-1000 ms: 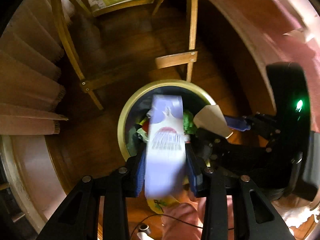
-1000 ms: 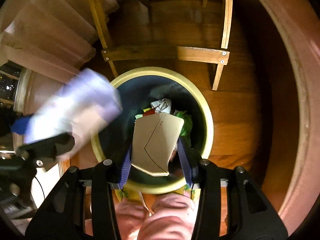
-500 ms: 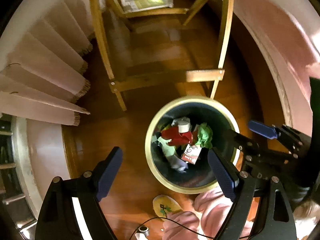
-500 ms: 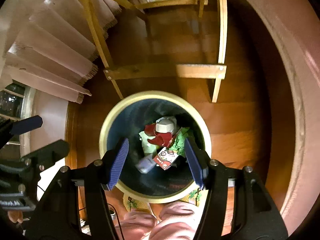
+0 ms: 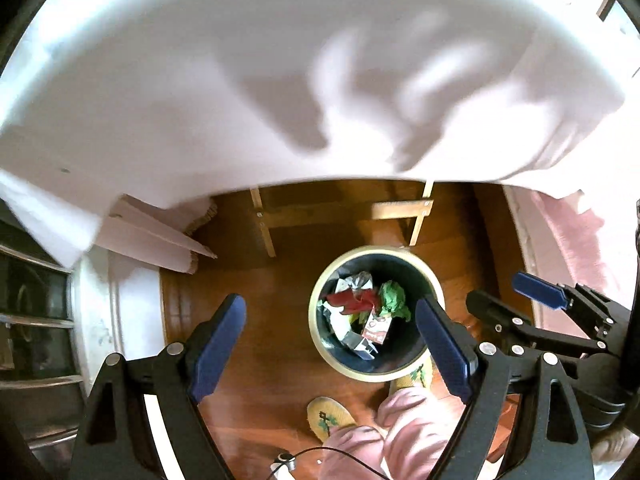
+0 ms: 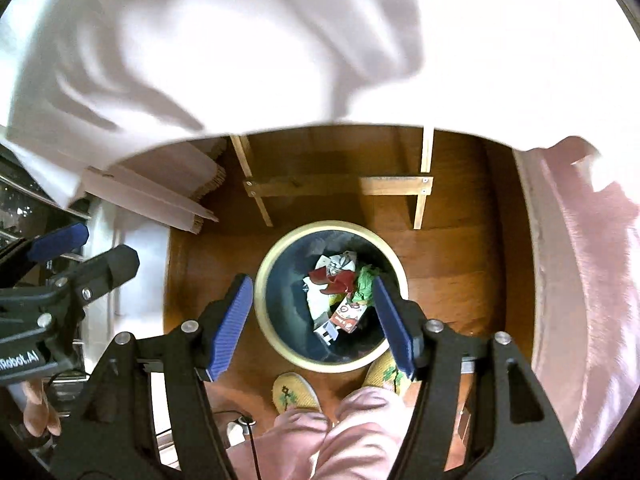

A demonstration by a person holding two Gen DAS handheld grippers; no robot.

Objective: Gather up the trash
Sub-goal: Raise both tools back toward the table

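Observation:
A round bin with a cream rim (image 5: 316, 340) (image 6: 262, 268) stands on the wooden floor below both grippers. Inside lies mixed trash: red wrapper (image 5: 352, 300) (image 6: 336, 282), green crumpled piece (image 5: 394, 300) (image 6: 366, 280), white papers and a small printed carton (image 5: 378, 328) (image 6: 346, 316). My left gripper (image 5: 328, 344) is open and empty, high above the bin's left side. My right gripper (image 6: 314, 320) is open and empty, straight over the bin. The right gripper also shows at the right of the left wrist view (image 5: 504, 300).
A white tablecloth (image 5: 280, 80) (image 6: 240, 40) fills the top of both views. Wooden chair legs and rungs (image 5: 344, 212) (image 6: 340, 186) stand behind the bin. The person's pink trouser legs (image 6: 340, 432) and yellow slippers (image 5: 328, 420) are beside the bin's near edge.
A second ago the left gripper held a purple-white package and the right a beige card; both opened and the items dropped into the bin. Both grippers have since risen, bringing the tablecloth into view.

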